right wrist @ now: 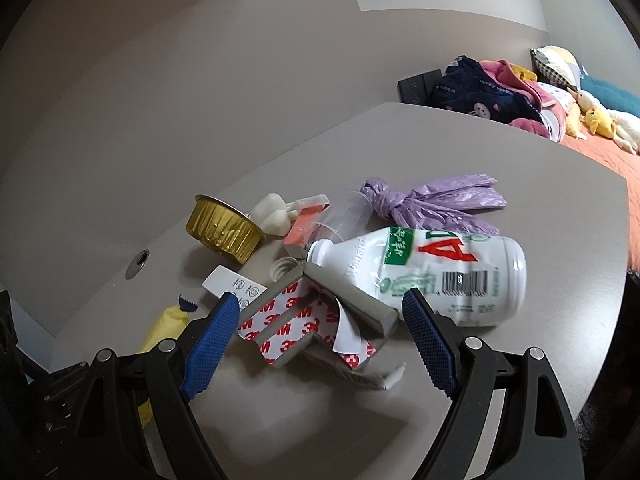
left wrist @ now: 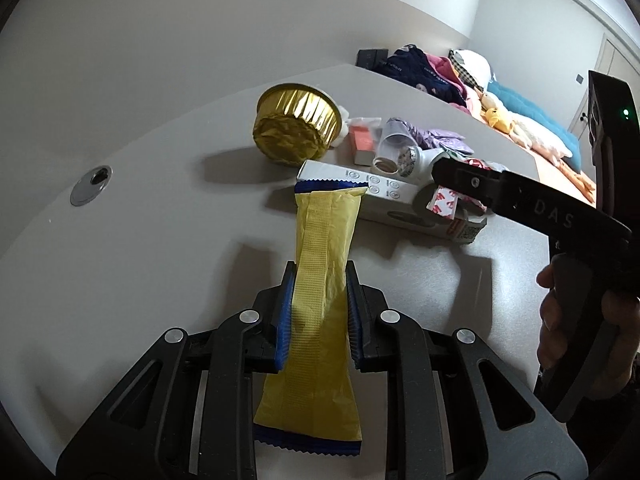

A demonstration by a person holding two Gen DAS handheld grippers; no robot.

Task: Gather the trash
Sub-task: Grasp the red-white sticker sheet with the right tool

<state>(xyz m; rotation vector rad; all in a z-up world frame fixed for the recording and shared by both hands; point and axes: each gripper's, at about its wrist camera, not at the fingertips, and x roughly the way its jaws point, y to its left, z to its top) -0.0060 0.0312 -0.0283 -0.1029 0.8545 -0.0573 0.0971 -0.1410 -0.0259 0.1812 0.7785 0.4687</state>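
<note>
My left gripper (left wrist: pixel 320 276) is shut on a long yellow wrapper (left wrist: pixel 320 240) with blue ends, held above the grey table (left wrist: pixel 160 240). The same wrapper (right wrist: pixel 168 320) shows at the left of the right wrist view. My right gripper (right wrist: pixel 324 316) stands open over a trash pile, its jaws on either side of red-and-white 3M tape backings (right wrist: pixel 280 320) without touching them. In the left wrist view the right gripper (left wrist: pixel 444 170) reaches in from the right. A white drink bottle (right wrist: pixel 440 272) lies beside the backings, on a flat white box (left wrist: pixel 384 200).
A gold foil cup (right wrist: pixel 224 232), a white foam lump (right wrist: pixel 272 212), a small orange box (right wrist: pixel 304 228), a clear plastic cup (right wrist: pixel 344 216) and a knotted purple bag (right wrist: pixel 432 200) lie behind. A cable hole (left wrist: pixel 92 184) sits left. A bed with clothes (right wrist: pixel 500 96) lies beyond.
</note>
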